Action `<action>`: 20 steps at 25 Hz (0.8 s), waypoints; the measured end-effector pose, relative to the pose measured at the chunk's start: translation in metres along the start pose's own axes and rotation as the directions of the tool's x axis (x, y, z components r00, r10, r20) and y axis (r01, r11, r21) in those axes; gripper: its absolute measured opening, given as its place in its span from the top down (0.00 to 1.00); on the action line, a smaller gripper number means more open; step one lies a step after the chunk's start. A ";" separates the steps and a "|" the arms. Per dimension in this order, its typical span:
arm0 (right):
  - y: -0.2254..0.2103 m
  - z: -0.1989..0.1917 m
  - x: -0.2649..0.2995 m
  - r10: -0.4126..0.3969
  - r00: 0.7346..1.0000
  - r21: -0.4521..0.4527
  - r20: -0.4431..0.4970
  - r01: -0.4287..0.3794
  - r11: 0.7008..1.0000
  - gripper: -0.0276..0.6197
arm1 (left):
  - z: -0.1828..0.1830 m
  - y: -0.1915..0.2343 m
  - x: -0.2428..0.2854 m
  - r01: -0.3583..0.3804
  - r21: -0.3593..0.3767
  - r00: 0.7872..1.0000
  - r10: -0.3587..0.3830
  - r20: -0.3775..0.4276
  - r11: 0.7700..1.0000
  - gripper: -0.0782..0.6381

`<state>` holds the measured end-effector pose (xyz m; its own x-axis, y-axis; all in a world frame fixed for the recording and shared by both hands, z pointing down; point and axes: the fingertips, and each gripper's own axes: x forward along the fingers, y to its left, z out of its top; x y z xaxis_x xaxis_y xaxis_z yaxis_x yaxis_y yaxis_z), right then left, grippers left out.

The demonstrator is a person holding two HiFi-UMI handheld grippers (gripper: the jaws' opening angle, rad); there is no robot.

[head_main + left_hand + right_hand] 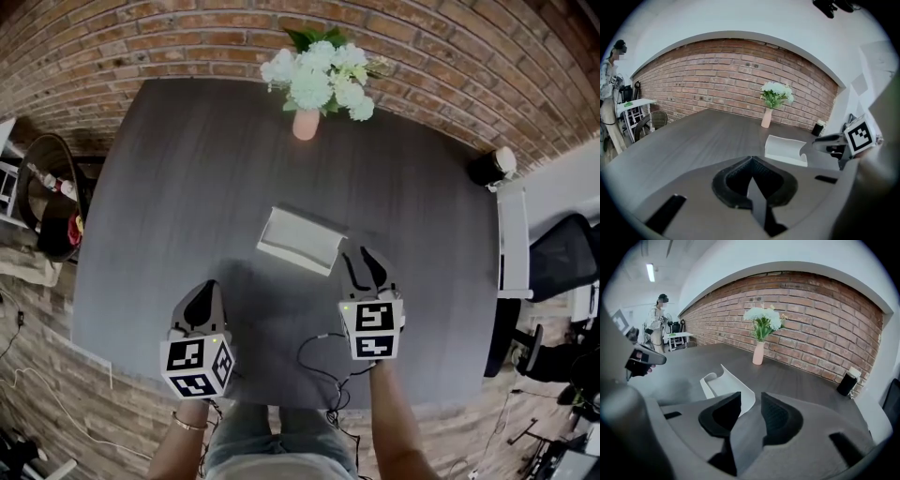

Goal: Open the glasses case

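The white glasses case [302,239] lies near the middle of the dark table [187,187] with its lid raised; it also shows in the left gripper view [785,149] and the right gripper view [724,387]. My right gripper [358,255] hovers just right of the case's near corner, open, with a clear gap between its pads [751,401] and nothing in it. My left gripper [206,289] hangs over the table nearer the front edge, left of the case and apart from it. Its jaws [751,161] meet at the tips, shut on nothing.
A pink vase of white flowers [306,122] stands at the table's far side. A black cylinder [487,169] sits at the far right corner. A cable [323,361] loops over the near edge. Brick wall behind; a wicker chair [47,197] at left, an office chair [567,253] at right.
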<state>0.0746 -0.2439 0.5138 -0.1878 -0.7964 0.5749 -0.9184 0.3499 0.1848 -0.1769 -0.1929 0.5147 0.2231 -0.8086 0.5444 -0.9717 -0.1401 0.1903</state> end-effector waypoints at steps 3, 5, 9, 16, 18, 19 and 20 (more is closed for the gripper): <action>-0.004 0.002 -0.013 -0.002 1.000 0.081 0.027 0.000 0.997 0.82 | 0.006 -0.004 -0.006 0.004 0.006 1.000 -0.004 0.011 1.000 0.90; -0.007 0.004 -0.024 -0.004 0.999 0.129 0.041 -0.001 0.992 0.84 | 0.010 -0.007 -0.011 0.007 0.007 1.000 -0.007 0.019 1.000 0.90; -0.008 0.013 -0.046 -0.009 0.998 0.174 0.068 -0.002 0.985 0.86 | 0.022 -0.014 -0.021 0.016 0.014 0.999 -0.016 0.046 1.000 0.90; -0.002 0.042 -0.097 -0.031 0.987 0.238 0.160 -0.008 0.971 0.94 | 0.056 -0.030 -0.040 0.043 0.021 0.990 -0.045 0.131 0.999 0.90; -0.005 0.049 -0.112 -0.051 0.982 0.255 0.181 0.004 0.967 0.95 | 0.070 -0.034 -0.047 0.049 0.023 0.985 -0.053 0.163 0.999 0.90; -0.007 0.053 -0.119 -0.064 0.980 0.260 0.191 0.012 0.965 0.95 | 0.077 -0.035 -0.050 0.052 0.025 0.982 -0.056 0.180 0.998 0.90; -0.010 0.056 -0.126 -0.076 0.977 0.265 0.200 0.021 0.964 0.95 | 0.085 -0.037 -0.053 0.055 0.029 0.979 -0.060 0.197 0.998 0.90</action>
<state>0.0882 -0.1749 0.3950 -0.1833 -0.9031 0.3883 -0.9815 0.1901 -0.0214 -0.1594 -0.1929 0.4094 0.2609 -0.8955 0.3604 -0.9598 -0.2005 0.1965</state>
